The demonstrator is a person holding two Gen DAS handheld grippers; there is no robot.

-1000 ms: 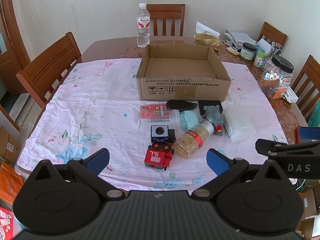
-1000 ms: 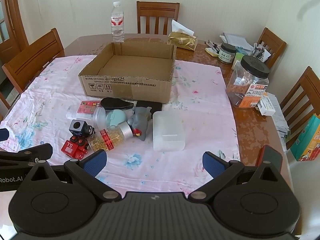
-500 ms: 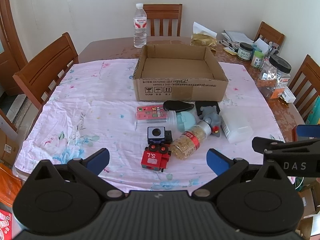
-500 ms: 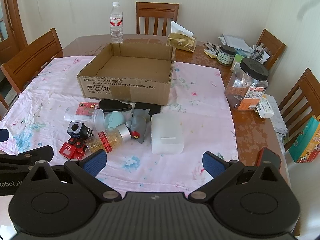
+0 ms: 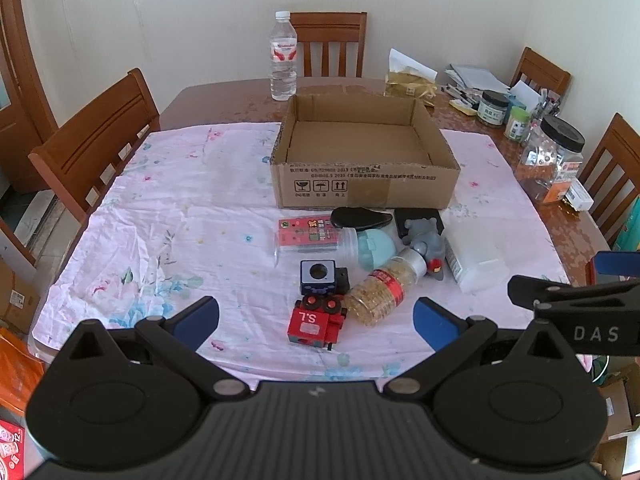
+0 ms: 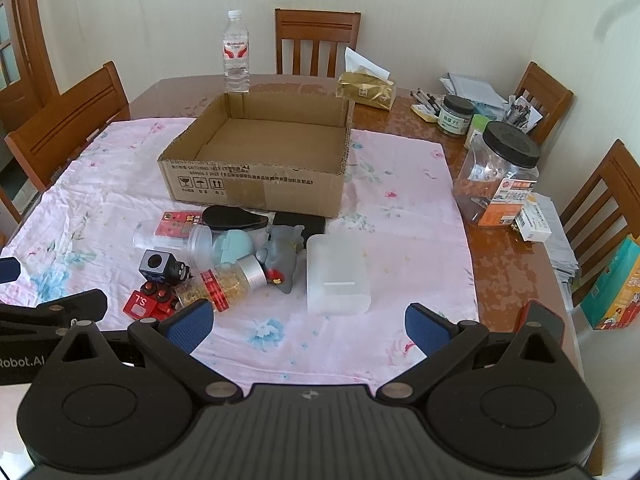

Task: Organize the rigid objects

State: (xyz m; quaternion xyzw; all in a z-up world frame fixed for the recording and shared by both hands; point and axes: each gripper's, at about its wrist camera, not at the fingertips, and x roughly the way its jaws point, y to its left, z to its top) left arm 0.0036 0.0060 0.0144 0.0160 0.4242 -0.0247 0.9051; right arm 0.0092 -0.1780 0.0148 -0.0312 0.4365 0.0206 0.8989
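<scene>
Brown wood tabletop (image 5: 224,100) w/ pink flowery cloth (image 5: 180,220). Open brown cardboard box (image 5: 360,152) sits mid-cloth, nothing inside. Toy pile just in front: clear plastic box (image 6: 338,276), yellow-bead bottle (image 5: 384,290), red toy train (image 5: 316,322). Left gripper (image 5: 316,322) & right gripper (image 6: 308,324) fingers spread wide, holding nothing.

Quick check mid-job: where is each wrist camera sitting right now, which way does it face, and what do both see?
Left wrist: behind the open left gripper, facing the red toy train and cardboard box; the right gripper's finger shows at right.
Right wrist: behind the open right gripper, facing the translucent container; the left gripper's finger shows at left.
Shared: box, toy pile, water bottle.
</scene>
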